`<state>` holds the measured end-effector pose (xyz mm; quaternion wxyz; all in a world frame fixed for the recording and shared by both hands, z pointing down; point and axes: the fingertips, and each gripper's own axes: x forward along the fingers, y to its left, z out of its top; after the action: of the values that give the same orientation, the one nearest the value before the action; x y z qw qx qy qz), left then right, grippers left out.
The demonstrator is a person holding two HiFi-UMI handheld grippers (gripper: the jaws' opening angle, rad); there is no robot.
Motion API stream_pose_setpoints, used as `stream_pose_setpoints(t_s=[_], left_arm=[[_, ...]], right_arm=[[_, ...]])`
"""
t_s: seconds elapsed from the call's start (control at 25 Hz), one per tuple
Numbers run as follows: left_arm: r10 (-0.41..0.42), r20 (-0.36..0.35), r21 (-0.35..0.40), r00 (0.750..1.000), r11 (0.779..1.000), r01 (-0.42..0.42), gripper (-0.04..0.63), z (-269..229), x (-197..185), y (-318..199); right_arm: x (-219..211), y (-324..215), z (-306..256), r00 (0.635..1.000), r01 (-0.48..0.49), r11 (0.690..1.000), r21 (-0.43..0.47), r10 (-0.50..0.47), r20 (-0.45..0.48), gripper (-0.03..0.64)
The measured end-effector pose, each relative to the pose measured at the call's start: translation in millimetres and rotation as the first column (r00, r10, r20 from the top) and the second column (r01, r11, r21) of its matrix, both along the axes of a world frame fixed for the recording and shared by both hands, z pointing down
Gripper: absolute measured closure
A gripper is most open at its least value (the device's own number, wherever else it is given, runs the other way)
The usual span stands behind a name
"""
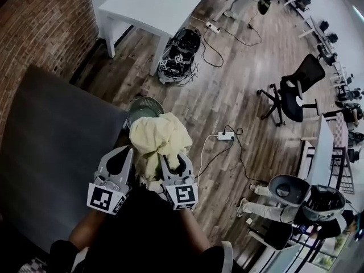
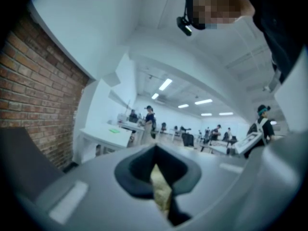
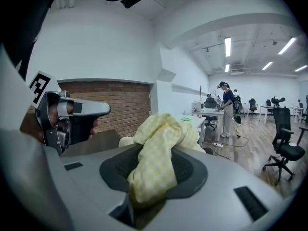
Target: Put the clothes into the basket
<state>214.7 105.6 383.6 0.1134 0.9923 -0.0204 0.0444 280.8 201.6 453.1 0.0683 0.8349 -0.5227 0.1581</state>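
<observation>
A: What do the grippers hold?
B: The left gripper (image 1: 124, 155) and the right gripper (image 1: 172, 162) both pinch one yellow cloth (image 1: 159, 136). It hangs bunched up in the air, just by the basket (image 1: 136, 102).
A: How do we drop it well?
B: I think we carry it over the basket's middle, then open both jaws together, so no corner hangs on the rim.
A: How many things?
B: One cloth, one basket, two grippers.

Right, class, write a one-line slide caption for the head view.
The left gripper and right gripper, jaws shut on a yellow garment, hold it beside the grey basket on the floor.
</observation>
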Motion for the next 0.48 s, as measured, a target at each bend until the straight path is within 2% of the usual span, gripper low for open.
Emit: stream_pose_setpoints(t_s=[0.48], left_arm=[[0.015, 0.053, -0.021, 0.998, 1.0, -0.014, 0.591, 52.7, 37.9, -42.6]], right_arm=[[38.7, -34.5, 55.3, 0.997, -0.046, 0.998, -0.043, 0.048, 0.053, 0.48]])
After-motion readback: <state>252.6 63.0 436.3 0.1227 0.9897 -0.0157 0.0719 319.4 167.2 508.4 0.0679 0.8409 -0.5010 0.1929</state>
